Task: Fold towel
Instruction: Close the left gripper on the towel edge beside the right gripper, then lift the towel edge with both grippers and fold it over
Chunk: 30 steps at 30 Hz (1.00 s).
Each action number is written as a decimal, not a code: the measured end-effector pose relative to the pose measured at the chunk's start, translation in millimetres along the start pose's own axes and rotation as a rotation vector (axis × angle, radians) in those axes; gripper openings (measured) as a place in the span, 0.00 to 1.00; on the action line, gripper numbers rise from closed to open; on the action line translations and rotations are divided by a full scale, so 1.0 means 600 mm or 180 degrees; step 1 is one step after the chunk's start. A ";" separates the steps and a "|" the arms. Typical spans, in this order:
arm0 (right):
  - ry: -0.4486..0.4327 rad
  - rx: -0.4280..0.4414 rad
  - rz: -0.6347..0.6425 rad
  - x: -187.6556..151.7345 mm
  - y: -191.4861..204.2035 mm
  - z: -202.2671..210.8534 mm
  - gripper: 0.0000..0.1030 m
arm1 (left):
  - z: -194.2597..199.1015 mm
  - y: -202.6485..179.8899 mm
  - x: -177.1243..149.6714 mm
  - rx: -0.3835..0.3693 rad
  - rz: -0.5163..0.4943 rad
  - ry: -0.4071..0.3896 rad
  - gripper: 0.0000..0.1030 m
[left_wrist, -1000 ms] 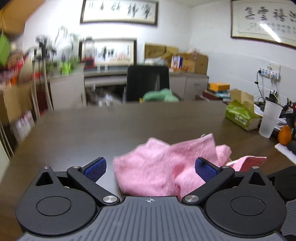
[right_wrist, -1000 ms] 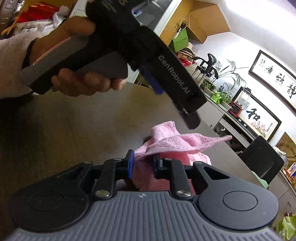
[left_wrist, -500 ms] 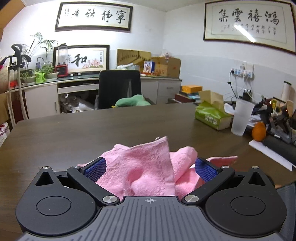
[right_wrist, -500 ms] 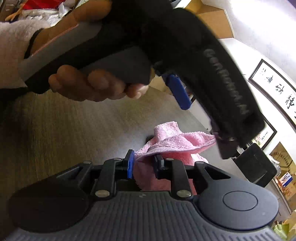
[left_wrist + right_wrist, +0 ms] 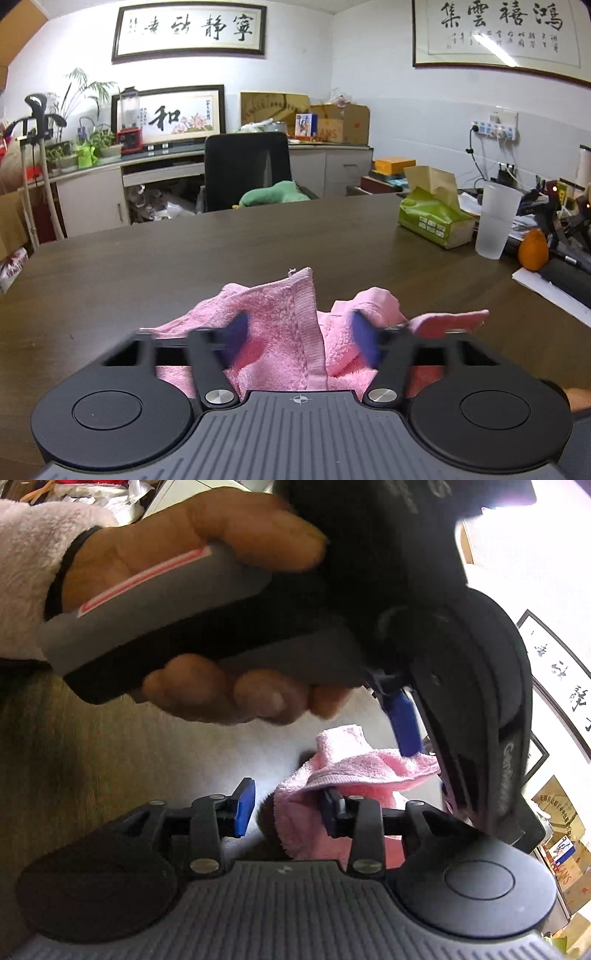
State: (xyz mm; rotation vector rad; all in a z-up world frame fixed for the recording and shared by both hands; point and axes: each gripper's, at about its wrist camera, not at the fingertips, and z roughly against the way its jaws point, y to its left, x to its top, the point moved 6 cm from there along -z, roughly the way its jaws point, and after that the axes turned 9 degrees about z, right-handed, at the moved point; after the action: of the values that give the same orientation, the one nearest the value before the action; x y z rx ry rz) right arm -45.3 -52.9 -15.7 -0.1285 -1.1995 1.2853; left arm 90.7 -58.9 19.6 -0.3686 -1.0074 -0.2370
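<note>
Right hand-held gripper point(image 5: 286, 810) has released the towel point(image 5: 354, 771); left point(image 5: 297, 341) (blurred) gapes.

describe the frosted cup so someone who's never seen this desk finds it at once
Start at the big dark wooden table and look along its cluttered right edge in the left wrist view. There the frosted cup stands upright between a green tissue pack and an orange fruit. It is the only tall, translucent white thing in that row.
</note>
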 end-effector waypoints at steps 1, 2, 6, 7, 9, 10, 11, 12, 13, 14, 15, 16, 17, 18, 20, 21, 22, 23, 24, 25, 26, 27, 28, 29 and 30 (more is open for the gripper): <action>-0.0002 -0.0002 0.0000 -0.001 0.002 0.002 0.41 | -0.003 0.004 0.000 0.0008 0.0046 0.0027 0.23; -0.0004 -0.0003 0.0000 -0.002 0.004 0.004 0.41 | -0.004 0.008 -0.001 0.0019 0.0069 0.0033 0.16; -0.0017 -0.0001 0.0007 -0.007 0.012 0.013 0.46 | 0.004 0.019 0.001 0.0223 0.0026 -0.0101 0.05; -0.0025 -0.0002 0.0006 -0.008 0.014 0.016 0.46 | 0.010 0.021 0.003 0.0266 0.0009 -0.0170 0.04; -0.0059 -0.0001 -0.0040 -0.012 0.013 0.023 0.47 | 0.025 0.025 0.010 0.0336 -0.0011 -0.0297 0.03; -0.0085 0.0011 -0.0092 -0.014 0.010 0.028 0.48 | 0.034 0.029 0.013 0.0373 -0.0015 -0.0368 0.03; -0.0115 0.0024 -0.0146 -0.016 0.006 0.032 0.50 | 0.041 0.033 0.016 0.0393 -0.0011 -0.0413 0.02; -0.0170 0.0038 -0.0231 -0.018 -0.001 0.042 0.55 | 0.047 0.037 0.017 0.0400 0.0008 -0.0443 0.02; -0.0217 0.0040 -0.0288 -0.021 -0.008 0.050 0.59 | 0.054 0.044 0.018 0.0405 0.0039 -0.0471 0.02; -0.0265 0.0035 -0.0360 -0.025 -0.016 0.058 0.60 | 0.059 0.050 0.019 0.0420 0.0071 -0.0487 0.02; -0.0343 0.0027 -0.0491 -0.030 -0.029 0.073 0.63 | 0.062 0.057 0.016 0.0448 0.0106 -0.0482 0.02; -0.0420 0.0004 -0.0631 -0.037 -0.044 0.088 0.67 | 0.065 0.066 0.012 0.0480 0.0142 -0.0470 0.02; -0.0494 -0.0046 -0.0787 -0.045 -0.061 0.102 0.69 | 0.066 0.071 0.009 0.0502 0.0163 -0.0455 0.02; -0.0565 -0.0112 -0.0971 -0.055 -0.082 0.117 0.75 | 0.067 0.077 0.005 0.0524 0.0179 -0.0430 0.02; -0.0645 -0.0269 -0.1397 -0.083 -0.133 0.143 0.80 | 0.072 0.089 -0.004 0.0566 0.0213 -0.0385 0.02; -0.0663 -0.0365 -0.1619 -0.097 -0.160 0.153 0.80 | 0.076 0.094 -0.006 0.0562 0.0229 -0.0382 0.02; -0.0650 -0.0494 -0.1856 -0.117 -0.186 0.161 0.80 | 0.080 0.099 -0.007 0.0552 0.0251 -0.0383 0.02; -0.0614 -0.0587 -0.2030 -0.143 -0.208 0.171 0.80 | 0.083 0.102 -0.007 0.0545 0.0269 -0.0385 0.02; -0.0557 -0.0645 -0.2155 -0.165 -0.227 0.172 0.80 | 0.087 0.106 -0.006 0.0538 0.0294 -0.0391 0.02; -0.0473 -0.0708 -0.2283 -0.178 -0.241 0.167 0.78 | 0.090 0.110 -0.004 0.0533 0.0316 -0.0397 0.02; -0.0399 -0.0747 -0.2377 -0.193 -0.249 0.164 0.76 | 0.091 0.112 -0.003 0.0533 0.0325 -0.0400 0.02; -0.0337 -0.0743 -0.2410 -0.211 -0.249 0.163 0.70 | 0.093 0.115 -0.002 0.0533 0.0332 -0.0399 0.02; -0.0281 -0.0737 -0.2436 -0.231 -0.257 0.159 0.64 | 0.094 0.118 -0.001 0.0536 0.0334 -0.0398 0.02; -0.0235 -0.0719 -0.2458 -0.247 -0.270 0.155 0.62 | 0.095 0.119 -0.001 0.0541 0.0331 -0.0398 0.02; -0.0163 -0.0672 -0.2475 -0.256 -0.264 0.154 0.58 | 0.095 0.121 -0.001 0.0559 0.0327 -0.0396 0.02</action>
State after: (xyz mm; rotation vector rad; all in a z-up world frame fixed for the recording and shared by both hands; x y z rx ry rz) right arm 19.6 -276.9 37.5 0.2067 -1.2491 0.4849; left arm 72.2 30.7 32.7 -0.2767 -1.1192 -0.0324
